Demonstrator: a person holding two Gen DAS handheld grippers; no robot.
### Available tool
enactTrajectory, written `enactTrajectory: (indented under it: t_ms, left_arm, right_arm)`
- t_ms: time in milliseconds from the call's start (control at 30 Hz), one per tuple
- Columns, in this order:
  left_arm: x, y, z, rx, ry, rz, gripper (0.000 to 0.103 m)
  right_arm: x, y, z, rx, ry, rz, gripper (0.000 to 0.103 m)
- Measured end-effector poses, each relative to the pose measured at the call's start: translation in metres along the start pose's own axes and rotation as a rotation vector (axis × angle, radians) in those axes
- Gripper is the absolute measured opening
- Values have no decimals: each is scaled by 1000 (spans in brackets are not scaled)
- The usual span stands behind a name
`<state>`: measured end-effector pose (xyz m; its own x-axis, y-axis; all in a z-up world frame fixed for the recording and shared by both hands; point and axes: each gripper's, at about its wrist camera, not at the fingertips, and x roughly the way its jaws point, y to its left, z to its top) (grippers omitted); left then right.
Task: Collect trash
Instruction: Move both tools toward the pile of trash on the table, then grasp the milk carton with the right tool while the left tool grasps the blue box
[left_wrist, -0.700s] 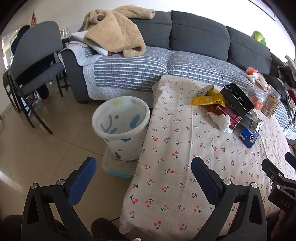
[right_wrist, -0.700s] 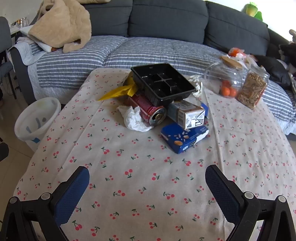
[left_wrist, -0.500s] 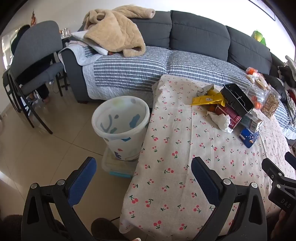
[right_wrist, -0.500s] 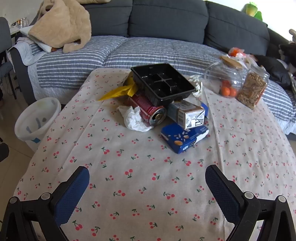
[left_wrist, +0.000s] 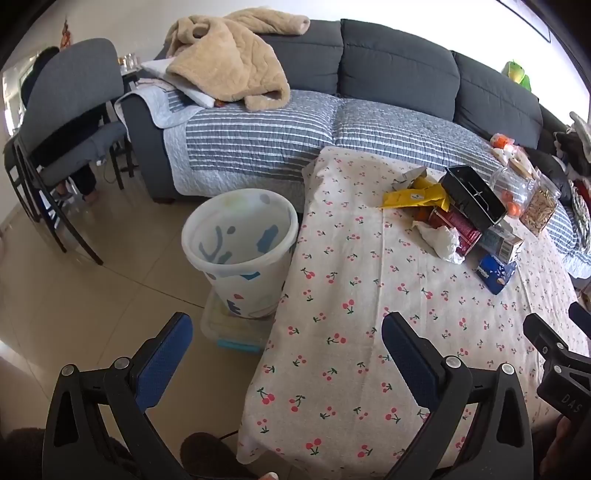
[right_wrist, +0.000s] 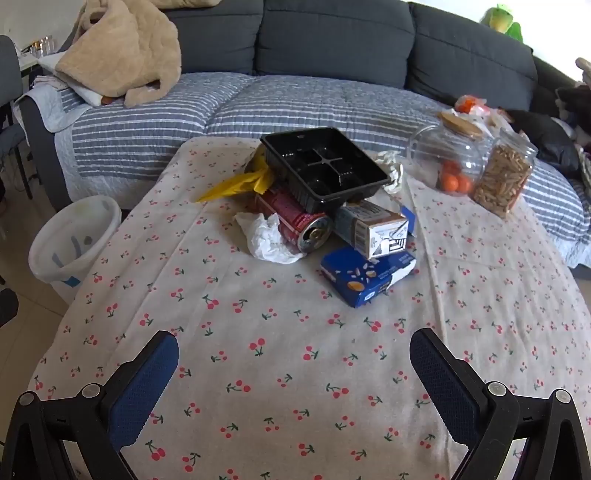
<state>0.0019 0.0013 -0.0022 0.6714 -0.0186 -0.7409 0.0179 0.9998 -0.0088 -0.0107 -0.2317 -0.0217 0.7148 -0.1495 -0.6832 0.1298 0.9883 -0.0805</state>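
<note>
Both claws hang wide apart and empty over the near end of the cherry-print cloth-covered surface (right_wrist: 280, 332): the left claw (left_wrist: 284, 350) straddles its left edge, the right claw (right_wrist: 295, 362) faces the trash, which lies heaped toward the far end, well apart from either claw. The translucent white plastic bin with blue marks (left_wrist: 240, 251) stands on the floor just beside the surface's left edge, mouth up. On top of the heap, a black compartmented plastic tray (right_wrist: 325, 166) rests tilted on a red drink can (right_wrist: 295, 218) lying on its side; the tray looks light and fairly stiff, best pinched at a rim, though lifting it may let the can roll. The can seems smooth, and likely empty and dentable, so a grip across its body suits it. The crumpled white tissue (right_wrist: 269, 240) touching it is soft and weightless, taken anywhere. The flat blue cardboard box (right_wrist: 369, 273) and the grey-and-white carton (right_wrist: 373, 229) leaning over it should be light and crushable, gripped across their thin sides. The yellow wrapper (right_wrist: 236, 184) is limp and probably slippery. What lies under the tray and behind the heap is hidden, carton print is unreadable, and the bin's bottom is out of sight. Two glass jars (right_wrist: 476, 166) nearby look like keepers, and fragile.
</note>
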Motion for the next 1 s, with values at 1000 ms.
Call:
enactTrajectory:
  t_ms: [1000]
  left_arm:
    - [37,-59,70,224,114,-136,103]
  right_arm:
    - [27,-78,67,7,210,82,103]
